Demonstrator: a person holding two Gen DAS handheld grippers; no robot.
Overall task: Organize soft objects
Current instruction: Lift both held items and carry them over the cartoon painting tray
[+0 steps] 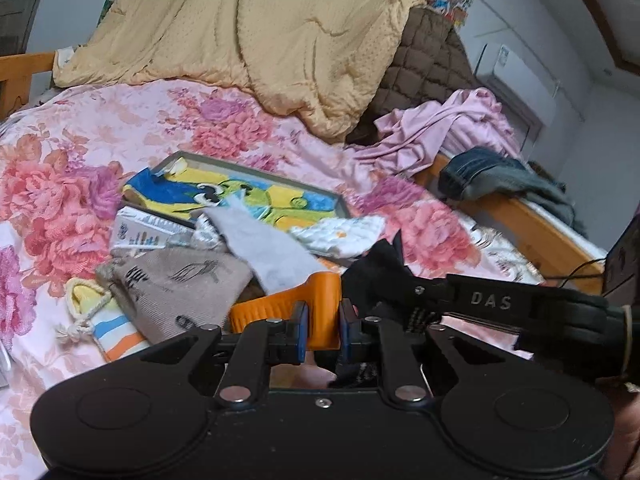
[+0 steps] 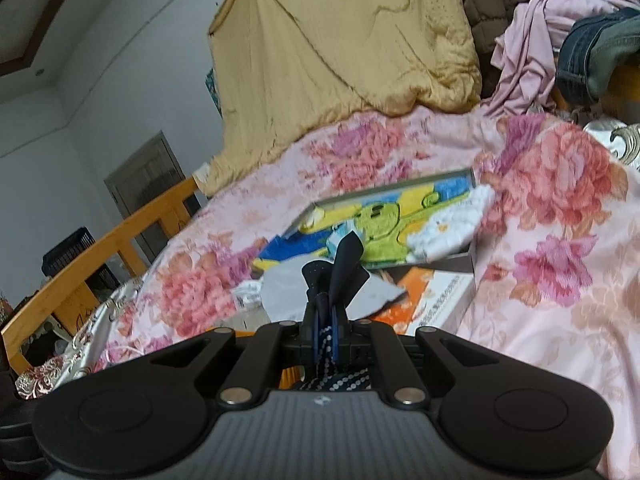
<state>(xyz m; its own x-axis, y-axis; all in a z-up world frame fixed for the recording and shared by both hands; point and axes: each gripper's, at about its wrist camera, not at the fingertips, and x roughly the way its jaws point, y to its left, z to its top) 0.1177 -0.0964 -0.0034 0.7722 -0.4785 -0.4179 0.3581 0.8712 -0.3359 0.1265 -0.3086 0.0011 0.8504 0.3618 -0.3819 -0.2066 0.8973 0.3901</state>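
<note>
My left gripper point(image 1: 323, 320) is shut on an orange ribbed object point(image 1: 316, 292) held between its blue pads. Just to its right, my right gripper point(image 1: 480, 304) comes in from the side with dark cloth point(image 1: 376, 272) sticking up at its tip. In the right wrist view my right gripper point(image 2: 326, 320) is shut on that navy dotted cloth point(image 2: 344, 256), whose ends fan out above the fingers. On the floral bedspread point(image 1: 60, 184) ahead lie a grey cloth point(image 1: 272, 248), a beige printed drawstring bag point(image 1: 180, 288), a striped cloth point(image 1: 108, 328) and a white patterned cloth point(image 1: 340, 236).
A framed colourful picture point(image 1: 240, 196) and a white box point(image 1: 144, 232) lie under the cloths. A yellow quilt point(image 1: 240, 32), a brown quilt point(image 1: 424, 60), a pink garment point(image 1: 448, 128) and jeans point(image 1: 488, 176) are heaped at the back. The wooden bed rail point(image 1: 520, 220) runs along the right.
</note>
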